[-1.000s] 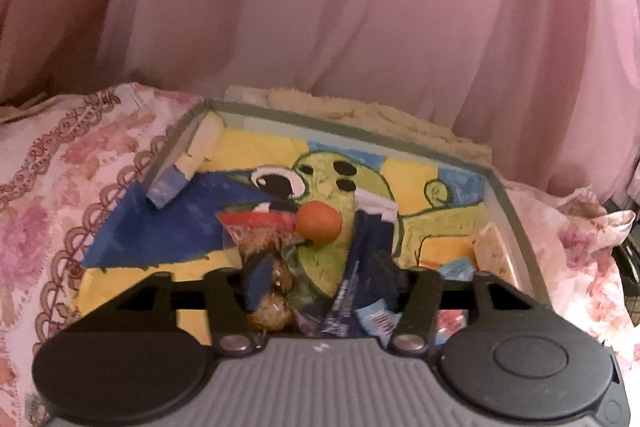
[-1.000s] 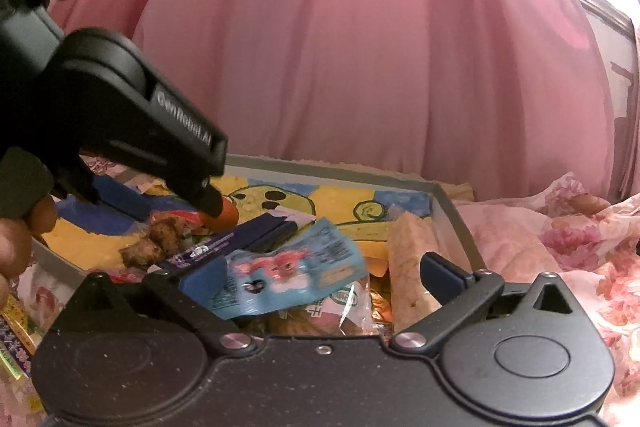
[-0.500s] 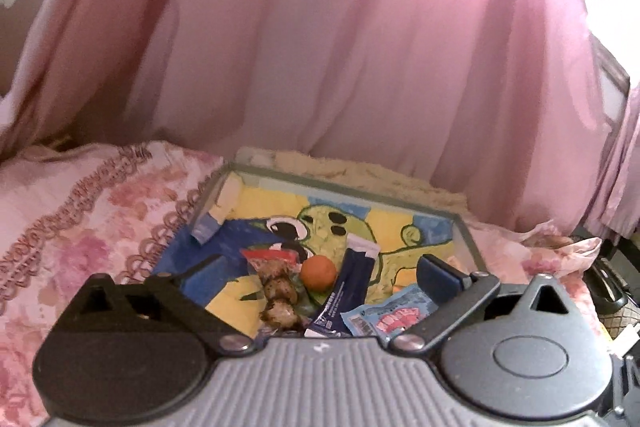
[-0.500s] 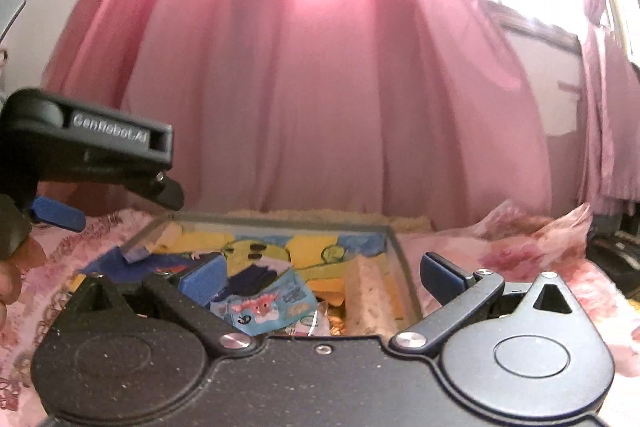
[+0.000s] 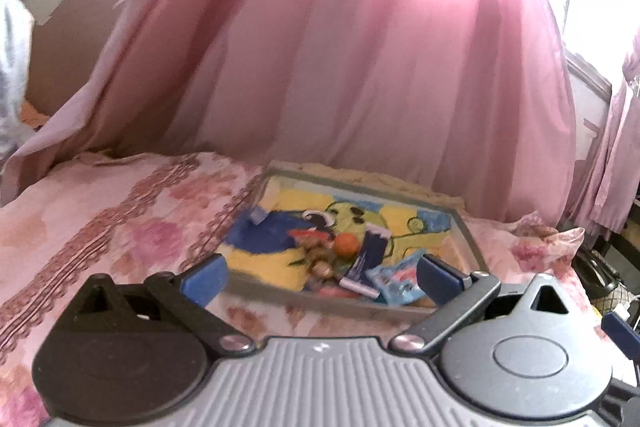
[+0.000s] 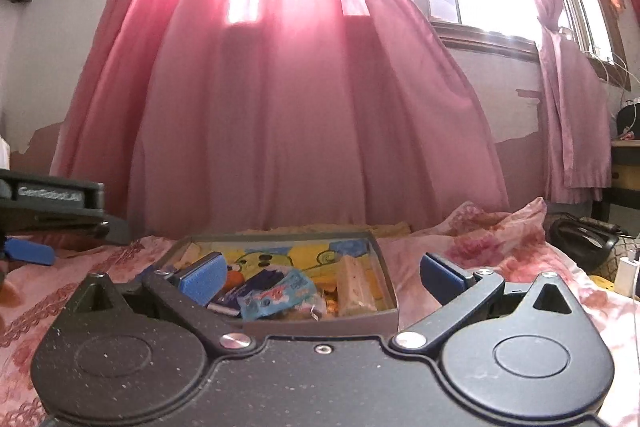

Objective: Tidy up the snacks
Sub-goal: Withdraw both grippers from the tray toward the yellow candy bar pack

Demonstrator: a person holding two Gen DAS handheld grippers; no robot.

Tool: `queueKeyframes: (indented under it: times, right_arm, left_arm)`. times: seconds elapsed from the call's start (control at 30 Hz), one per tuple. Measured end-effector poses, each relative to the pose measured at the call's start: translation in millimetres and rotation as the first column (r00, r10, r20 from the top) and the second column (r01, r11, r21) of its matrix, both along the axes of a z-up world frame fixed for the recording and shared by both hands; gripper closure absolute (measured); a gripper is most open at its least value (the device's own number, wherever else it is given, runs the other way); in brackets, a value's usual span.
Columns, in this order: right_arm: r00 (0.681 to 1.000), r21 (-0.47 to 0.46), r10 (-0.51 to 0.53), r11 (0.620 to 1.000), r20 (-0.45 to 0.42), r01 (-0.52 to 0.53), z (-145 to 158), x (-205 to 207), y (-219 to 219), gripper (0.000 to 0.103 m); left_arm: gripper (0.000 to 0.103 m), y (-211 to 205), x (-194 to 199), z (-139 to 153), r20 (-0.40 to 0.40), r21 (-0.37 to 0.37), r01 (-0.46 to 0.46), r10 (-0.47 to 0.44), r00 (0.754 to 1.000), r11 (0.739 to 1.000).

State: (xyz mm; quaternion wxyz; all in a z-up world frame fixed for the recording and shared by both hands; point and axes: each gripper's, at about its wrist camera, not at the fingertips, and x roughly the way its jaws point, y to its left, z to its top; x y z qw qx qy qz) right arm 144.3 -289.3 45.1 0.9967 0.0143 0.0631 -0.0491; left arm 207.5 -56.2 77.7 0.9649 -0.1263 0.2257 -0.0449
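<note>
Behind everything, a pink curtain (image 6: 300, 99) is hung. Floral bedding (image 5: 120, 227) is spread under a grey-rimmed tray (image 6: 320, 325) with a cartoon-printed base, where the snacks are piled: dark blue stick pack (image 5: 366, 257), light blue packet (image 6: 276, 293), orange ball (image 5: 346, 244). "GenRobot.AI" is read on the left gripper (image 6: 60, 223). Left gripper (image 5: 320, 273) and right gripper (image 6: 320, 273): jaws spread wide, nothing held.

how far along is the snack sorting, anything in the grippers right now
Looks mostly done: the snacks lie in the tray, among them an orange ball, a dark blue stick pack, a light blue packet and a pale bar. In hand: nothing, since the left gripper and right gripper are both open and empty. Left: no loose snacks show on the bedspread.
</note>
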Motion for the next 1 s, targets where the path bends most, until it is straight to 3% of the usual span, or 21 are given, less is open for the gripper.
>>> queueKeyframes:
  times: [0.43,1.0]
  right_arm:
    - [0.994,-0.002,0.067,0.998,-0.091,-0.068,-22,-62,21,0.001]
    - [0.951,0.087,0.144,0.988,-0.272,-0.125,-45,-87,39,0.001]
  left_arm:
    - [0.001,34,-83,-30,-0.006,0.093,-0.043,0.043,0.999,0.995]
    - [0.001,48,-133,-68,-0.132,0.142,-0.054,0.073,0.989,0.988]
